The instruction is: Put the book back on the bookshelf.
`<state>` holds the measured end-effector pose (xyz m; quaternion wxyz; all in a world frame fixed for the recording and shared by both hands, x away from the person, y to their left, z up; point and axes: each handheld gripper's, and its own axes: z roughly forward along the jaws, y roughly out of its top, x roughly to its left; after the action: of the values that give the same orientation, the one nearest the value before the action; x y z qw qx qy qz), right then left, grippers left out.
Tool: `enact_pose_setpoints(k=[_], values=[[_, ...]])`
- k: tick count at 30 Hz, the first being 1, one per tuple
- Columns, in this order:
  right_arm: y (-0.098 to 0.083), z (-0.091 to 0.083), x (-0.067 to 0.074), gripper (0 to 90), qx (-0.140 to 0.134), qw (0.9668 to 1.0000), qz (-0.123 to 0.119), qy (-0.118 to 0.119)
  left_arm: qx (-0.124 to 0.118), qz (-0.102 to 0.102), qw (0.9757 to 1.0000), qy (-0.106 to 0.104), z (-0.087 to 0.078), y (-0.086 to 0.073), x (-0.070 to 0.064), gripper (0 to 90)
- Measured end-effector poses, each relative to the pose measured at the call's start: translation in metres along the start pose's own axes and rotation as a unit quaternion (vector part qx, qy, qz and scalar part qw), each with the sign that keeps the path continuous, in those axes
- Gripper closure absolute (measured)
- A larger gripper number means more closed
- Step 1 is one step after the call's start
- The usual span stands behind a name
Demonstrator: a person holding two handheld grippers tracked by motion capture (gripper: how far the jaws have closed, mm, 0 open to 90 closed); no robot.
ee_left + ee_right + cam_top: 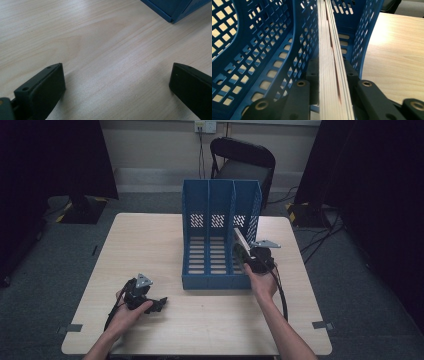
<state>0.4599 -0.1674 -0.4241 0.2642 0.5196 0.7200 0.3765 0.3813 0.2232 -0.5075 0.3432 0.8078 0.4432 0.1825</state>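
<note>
A pale wooden worktop (pixel 165 240) is ringed by grey carpet and black curtains. Left gripper (pixel 117 82) fingers are spread; a book (pixel 332 62), partly hidden in the blue rack (pixel 210 200) at two o'clock, is pinched by the right gripper (pixel 330 75).

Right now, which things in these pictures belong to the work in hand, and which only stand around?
Part of the work:
- book, standing on edge in the rightmost slot
- blue file rack
- right gripper, clamped on the book
- left gripper, open, resting on the table

Just around:
- black chair
- wall socket
- cables on the floor
</note>
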Motion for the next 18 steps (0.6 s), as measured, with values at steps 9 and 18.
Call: enact_pose_setpoints(k=[9, 18], values=[[0.009, -0.005, -0.004, 67.5, 0.01, 0.9999, -0.002, 0.014, 0.0, 0.0, 1.0, 0.0, 0.0, 0.0, 0.0, 0.0], [0.016, -0.003, -0.004, 75.4, 0.033, 0.9994, -0.005, 0.01, 0.001, 0.0, 1.0, -0.001, 0.0, 0.0, 0.0, 0.0]])
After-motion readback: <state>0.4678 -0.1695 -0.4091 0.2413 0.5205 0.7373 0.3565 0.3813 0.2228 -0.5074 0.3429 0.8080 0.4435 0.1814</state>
